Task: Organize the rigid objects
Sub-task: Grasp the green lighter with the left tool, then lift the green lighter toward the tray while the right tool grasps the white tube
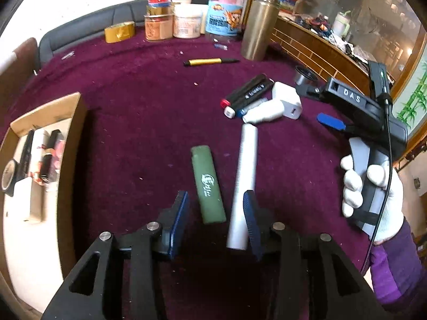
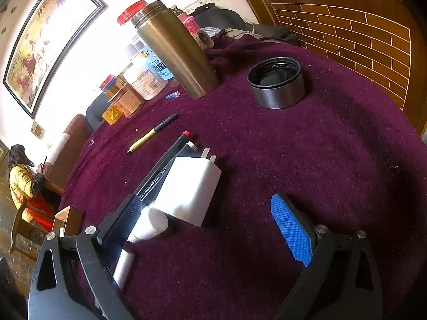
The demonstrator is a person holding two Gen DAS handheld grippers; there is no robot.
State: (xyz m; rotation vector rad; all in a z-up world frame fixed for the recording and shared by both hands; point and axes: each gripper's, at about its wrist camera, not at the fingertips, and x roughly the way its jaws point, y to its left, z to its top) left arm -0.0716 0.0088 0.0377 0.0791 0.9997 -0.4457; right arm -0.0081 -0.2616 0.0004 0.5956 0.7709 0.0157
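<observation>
A dark green lighter [image 1: 208, 184] lies flat on the purple cloth between the fingers of my left gripper [image 1: 215, 196], with a gap on each side; the jaws stand open. A long white tube [image 1: 246, 165] lies beside it, against the right finger. Further off is a small pile: a white charger [image 1: 287, 100], a short white tube [image 1: 264, 112] and black markers [image 1: 249, 93]. My right gripper [image 2: 206, 200] hovers wide open just over the charger [image 2: 192, 186], holding nothing. A white-gloved hand [image 1: 371, 186] carries it.
A cardboard box [image 1: 72, 144] with several items inside sits at the left. A yellow pen [image 1: 209, 62], a steel flask [image 1: 259, 29], its cap [image 2: 276, 82] and jars [image 1: 186, 21] stand toward the back. A wooden wall [image 2: 347, 34] borders the right.
</observation>
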